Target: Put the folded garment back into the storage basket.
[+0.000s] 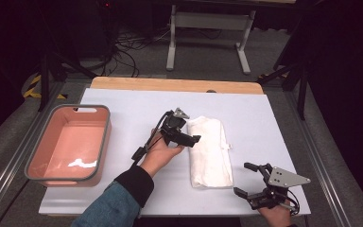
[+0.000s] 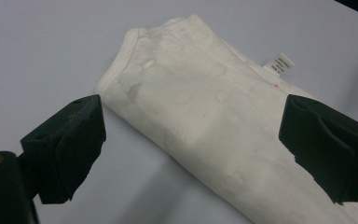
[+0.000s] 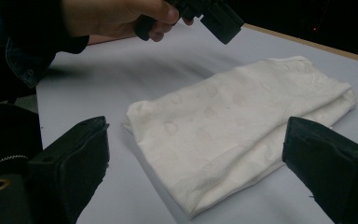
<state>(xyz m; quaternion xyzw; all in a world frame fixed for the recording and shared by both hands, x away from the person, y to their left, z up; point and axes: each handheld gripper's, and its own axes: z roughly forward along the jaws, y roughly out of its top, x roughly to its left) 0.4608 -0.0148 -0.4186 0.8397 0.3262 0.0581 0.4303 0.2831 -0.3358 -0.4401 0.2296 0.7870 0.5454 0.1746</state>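
Observation:
A folded white garment (image 1: 210,151) lies lengthwise on the middle of the white table cover (image 1: 137,104). My left gripper (image 1: 191,130), held by a hand (image 1: 160,153), hovers at the garment's left upper edge with its jaws apart. In the left gripper view the garment (image 2: 191,93) with its small label (image 2: 278,63) lies between and beyond the open left gripper (image 2: 191,140). My right gripper (image 1: 245,179) stands open near the table's front right, just off the garment's near end. In the right gripper view the garment (image 3: 233,126) lies ahead of the open right gripper (image 3: 200,172), untouched.
An empty pink basin (image 1: 106,137) with a grey rim stands at the table's left. The far wooden table edge (image 1: 175,84) runs behind the cover. A white frame stand (image 1: 210,21) and cables lie on the floor beyond.

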